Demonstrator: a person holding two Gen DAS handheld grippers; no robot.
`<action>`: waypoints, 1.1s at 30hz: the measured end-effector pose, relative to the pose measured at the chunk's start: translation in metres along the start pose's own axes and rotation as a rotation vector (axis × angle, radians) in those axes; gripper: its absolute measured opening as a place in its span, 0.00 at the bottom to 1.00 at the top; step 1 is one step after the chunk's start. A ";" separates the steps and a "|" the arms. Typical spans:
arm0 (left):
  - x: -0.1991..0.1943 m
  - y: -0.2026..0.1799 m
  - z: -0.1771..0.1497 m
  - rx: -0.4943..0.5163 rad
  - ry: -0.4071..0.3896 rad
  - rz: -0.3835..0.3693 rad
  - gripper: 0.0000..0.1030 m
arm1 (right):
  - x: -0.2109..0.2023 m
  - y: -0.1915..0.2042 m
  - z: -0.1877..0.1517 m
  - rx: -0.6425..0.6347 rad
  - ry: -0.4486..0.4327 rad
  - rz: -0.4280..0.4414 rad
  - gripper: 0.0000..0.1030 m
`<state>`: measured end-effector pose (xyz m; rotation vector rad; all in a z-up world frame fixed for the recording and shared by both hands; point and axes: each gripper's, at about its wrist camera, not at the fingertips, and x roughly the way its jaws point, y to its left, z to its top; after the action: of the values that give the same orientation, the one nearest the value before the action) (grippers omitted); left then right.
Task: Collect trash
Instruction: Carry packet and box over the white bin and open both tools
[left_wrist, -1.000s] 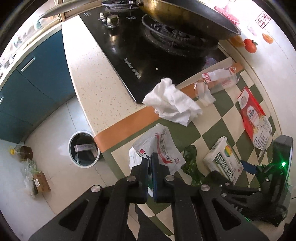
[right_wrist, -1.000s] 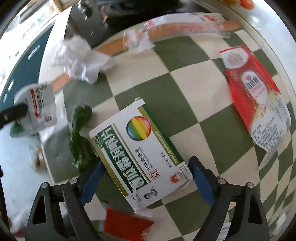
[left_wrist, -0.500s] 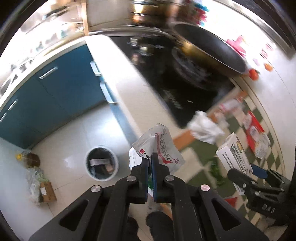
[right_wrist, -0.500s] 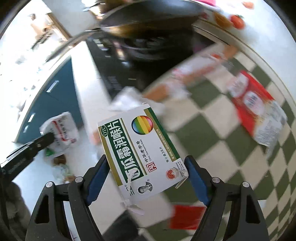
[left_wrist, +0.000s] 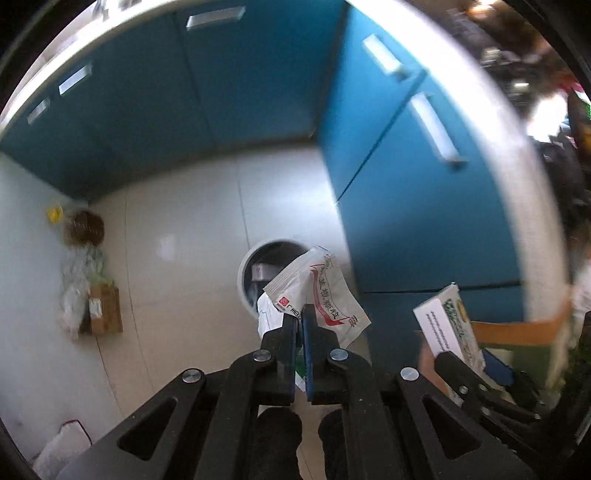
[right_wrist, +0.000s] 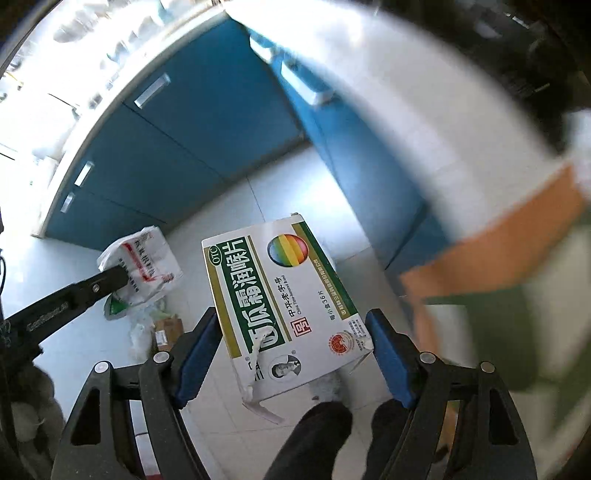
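Left wrist view: blue cupboards stand behind a pale floor. A round bin sits on the floor, with a small box and bags near the wall. The left tool is clamped tight on a white packet, which hangs in front of the bin. The right tool grips a green and white box; its jaws have just been closing a little. A moment ago both were over the checked bench; now they are over the floor.
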<state>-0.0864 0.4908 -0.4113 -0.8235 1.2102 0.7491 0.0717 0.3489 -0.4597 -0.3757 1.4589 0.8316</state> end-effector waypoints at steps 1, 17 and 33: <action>0.026 0.012 0.003 -0.014 0.024 -0.002 0.01 | 0.027 0.002 0.002 0.009 0.015 -0.009 0.77; 0.354 0.086 0.012 -0.115 0.342 -0.125 0.02 | 0.378 -0.027 -0.001 0.080 0.195 -0.076 0.76; 0.329 0.091 0.011 -0.007 0.209 0.079 0.95 | 0.398 -0.028 -0.017 -0.016 0.194 -0.173 1.00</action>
<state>-0.0936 0.5655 -0.7446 -0.8802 1.4337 0.7453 0.0412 0.4235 -0.8504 -0.5993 1.5748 0.6825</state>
